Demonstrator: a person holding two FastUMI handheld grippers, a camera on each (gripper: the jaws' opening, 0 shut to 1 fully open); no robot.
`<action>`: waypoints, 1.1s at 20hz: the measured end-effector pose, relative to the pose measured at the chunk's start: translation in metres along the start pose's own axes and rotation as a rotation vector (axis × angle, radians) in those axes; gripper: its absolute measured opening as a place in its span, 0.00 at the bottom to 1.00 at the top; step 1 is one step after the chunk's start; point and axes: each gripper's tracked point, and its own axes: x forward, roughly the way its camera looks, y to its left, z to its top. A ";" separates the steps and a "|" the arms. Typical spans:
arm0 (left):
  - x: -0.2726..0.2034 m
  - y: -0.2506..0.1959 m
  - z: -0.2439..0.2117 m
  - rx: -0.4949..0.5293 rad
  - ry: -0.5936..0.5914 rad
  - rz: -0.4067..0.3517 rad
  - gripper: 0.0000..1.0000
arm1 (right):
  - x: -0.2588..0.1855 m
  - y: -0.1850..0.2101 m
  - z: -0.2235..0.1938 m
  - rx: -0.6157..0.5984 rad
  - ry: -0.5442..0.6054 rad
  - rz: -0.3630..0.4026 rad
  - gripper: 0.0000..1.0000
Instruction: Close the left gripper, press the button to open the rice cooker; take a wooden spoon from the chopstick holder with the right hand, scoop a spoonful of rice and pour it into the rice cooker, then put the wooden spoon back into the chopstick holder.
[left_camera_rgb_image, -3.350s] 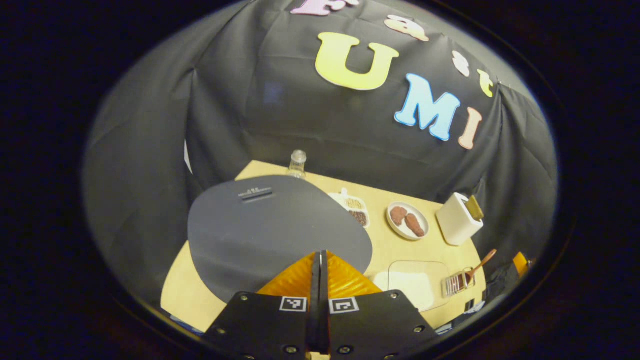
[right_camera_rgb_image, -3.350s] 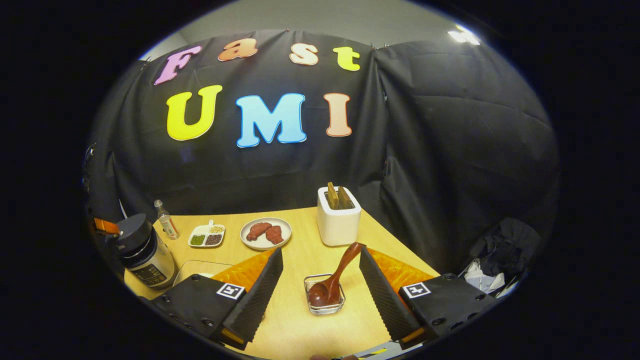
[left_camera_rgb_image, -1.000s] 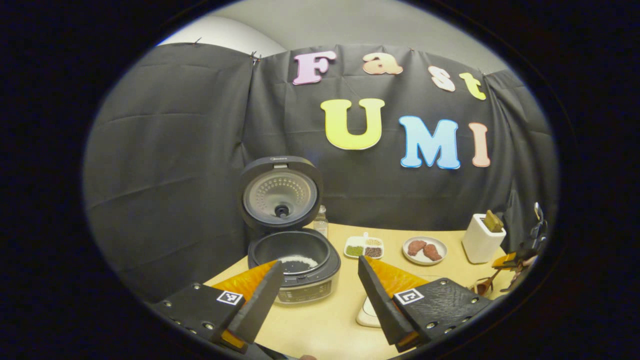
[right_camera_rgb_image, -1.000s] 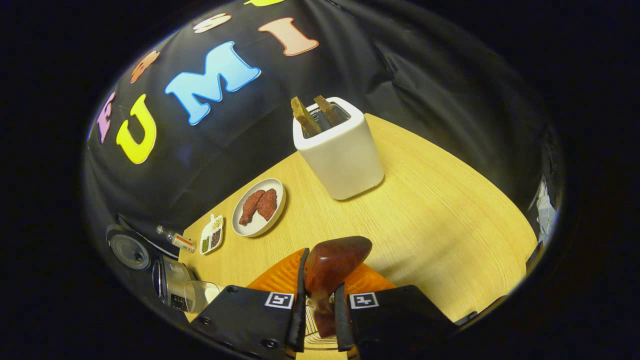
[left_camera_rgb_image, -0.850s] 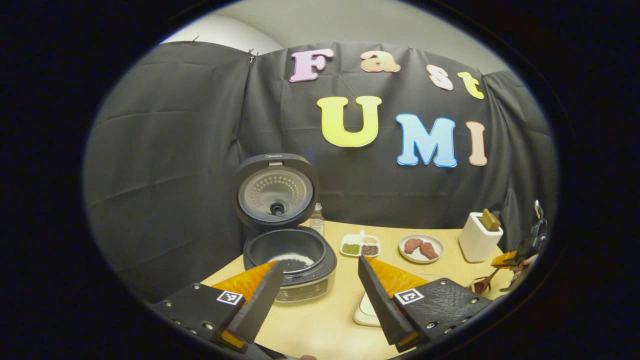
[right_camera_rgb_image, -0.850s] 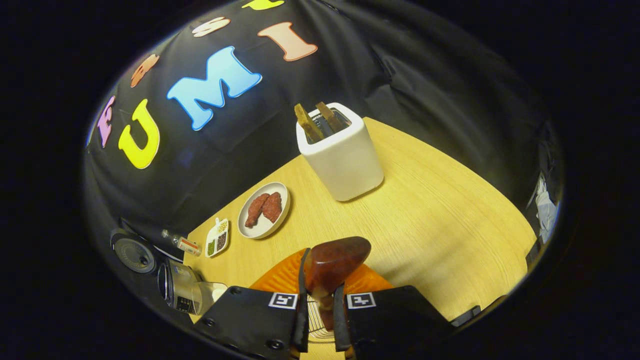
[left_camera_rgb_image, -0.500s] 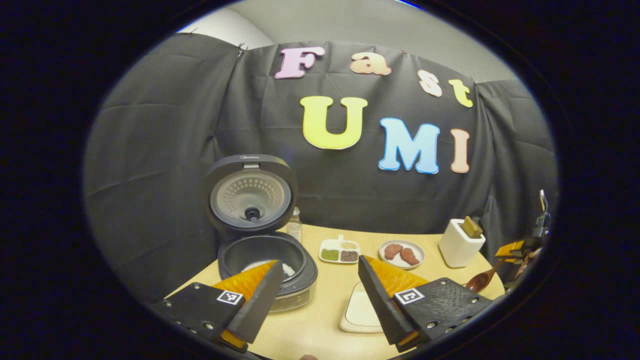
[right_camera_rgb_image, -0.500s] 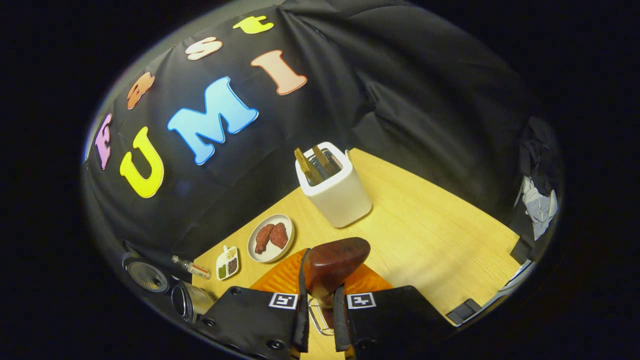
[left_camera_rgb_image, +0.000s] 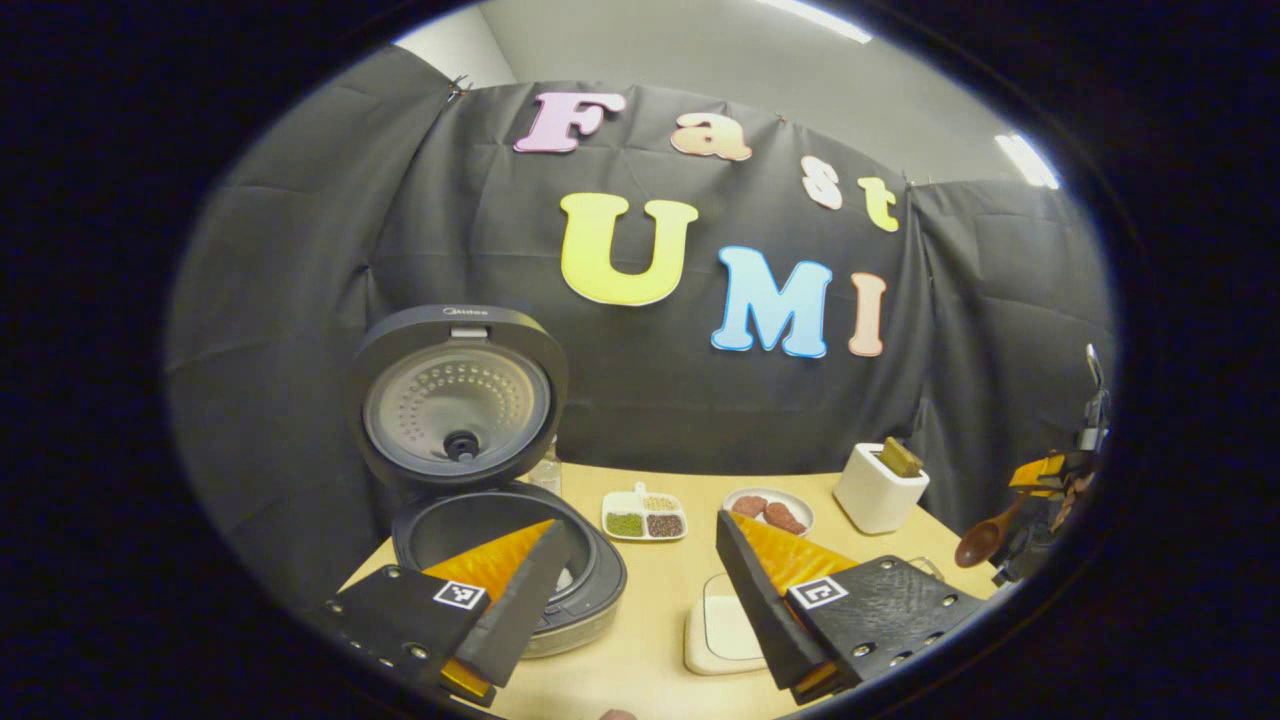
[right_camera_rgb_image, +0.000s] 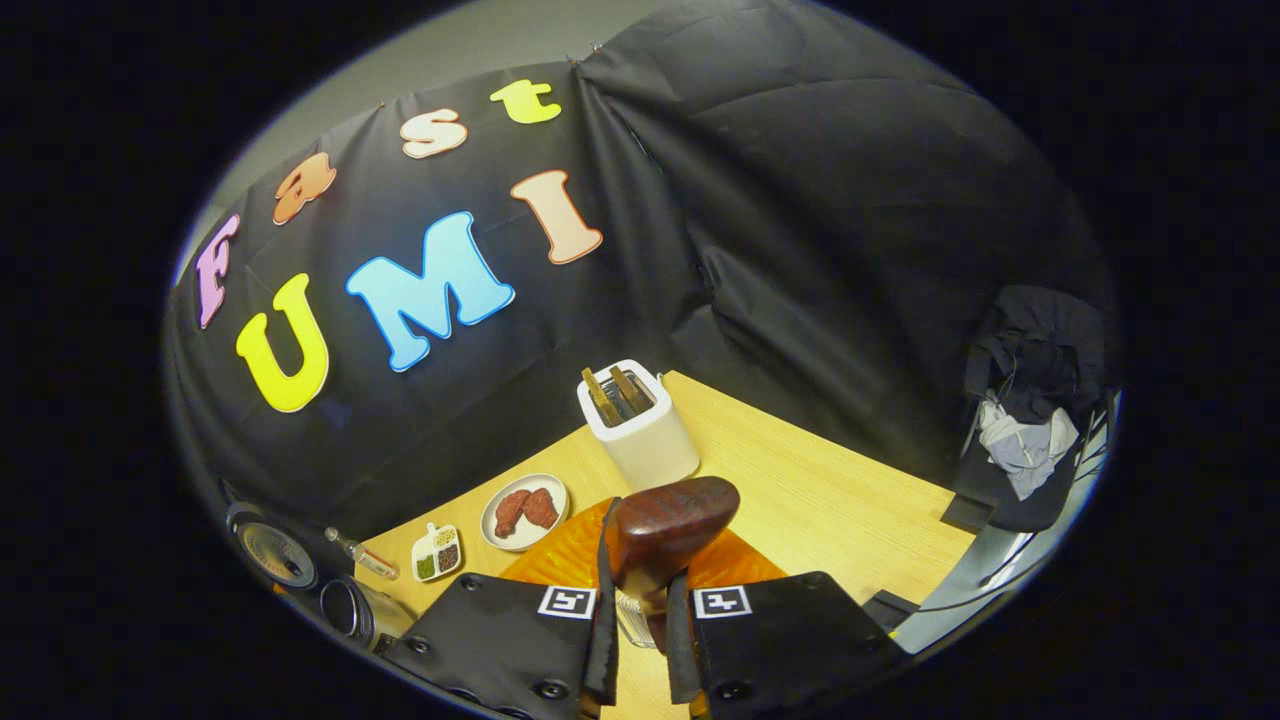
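We judged the moment to fall in the second step: the rice cooker (left_camera_rgb_image: 490, 500) stood with its lid (left_camera_rgb_image: 458, 395) up and a little white rice visible in the pot, so the button press looked done. The left gripper (left_camera_rgb_image: 640, 600) hung near the table's front edge with its jaws spread wide, holding nothing, the cooker just beyond its left finger. The right gripper (right_camera_rgb_image: 637, 610) had its two fingers pinched on the handle of the wooden spoon (right_camera_rgb_image: 665, 530), whose thick handle end stuck out past the fingertips; in the left gripper view the spoon's bowl (left_camera_rgb_image: 978, 545) hung in the air at the far right, off the table. The wire chopstick holder (right_camera_rgb_image: 632, 605) sat directly under the right gripper's fingers. The shallow white rice dish (left_camera_rgb_image: 725, 620) lay beside the cooker. Next, we reckoned, the spoon had to travel across to that dish and dip bowl-first, kept level afterwards so no grains spilled.
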 end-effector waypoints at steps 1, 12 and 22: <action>0.000 0.003 -0.002 0.004 0.003 -0.014 0.94 | -0.006 0.006 -0.003 0.003 -0.005 0.001 0.22; -0.023 0.054 -0.016 0.017 -0.008 -0.002 0.94 | -0.005 0.138 -0.046 -0.066 0.069 0.189 0.22; -0.035 0.108 -0.047 -0.052 0.021 0.139 0.94 | 0.036 0.202 -0.134 -0.248 0.206 0.285 0.22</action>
